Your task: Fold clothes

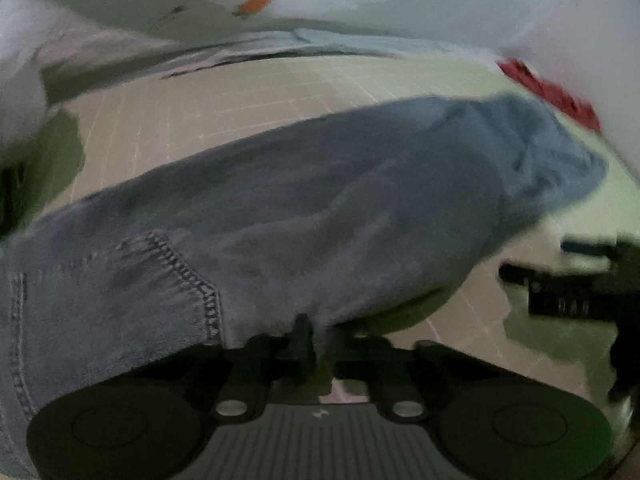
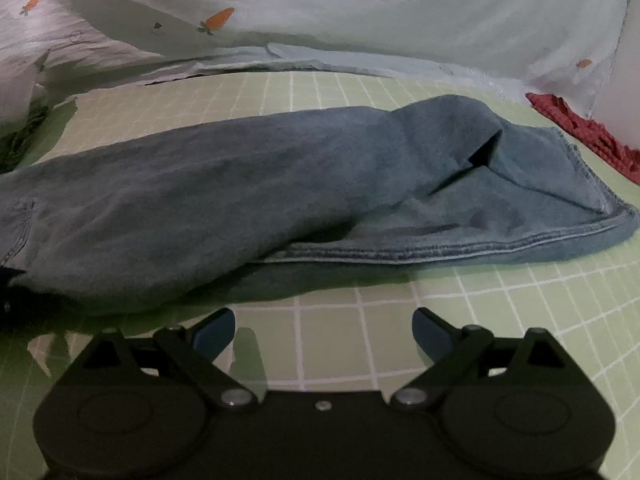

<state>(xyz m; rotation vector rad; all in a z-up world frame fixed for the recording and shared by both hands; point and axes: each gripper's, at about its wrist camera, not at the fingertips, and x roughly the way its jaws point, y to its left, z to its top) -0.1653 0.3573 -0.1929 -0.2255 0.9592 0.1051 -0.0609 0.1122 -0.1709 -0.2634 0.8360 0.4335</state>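
A pair of blue jeans (image 1: 304, 208) lies across a green checked bed sheet (image 1: 208, 108), with a stitched pocket at the lower left. My left gripper (image 1: 318, 334) is shut on the near edge of the jeans. In the right wrist view the jeans (image 2: 248, 184) stretch from left to right, with the hemmed leg end (image 2: 540, 208) at the right. My right gripper (image 2: 324, 330) is open and empty just in front of the jeans, above the sheet (image 2: 400, 336). It also shows in the left wrist view (image 1: 560, 280) at the right.
A pale quilt with carrot prints (image 2: 320, 4) is bunched along the back. A red cloth (image 2: 588, 136) lies at the far right, also seen in the left wrist view (image 1: 552, 92). A dark green cloth (image 2: 24, 136) sits at the far left.
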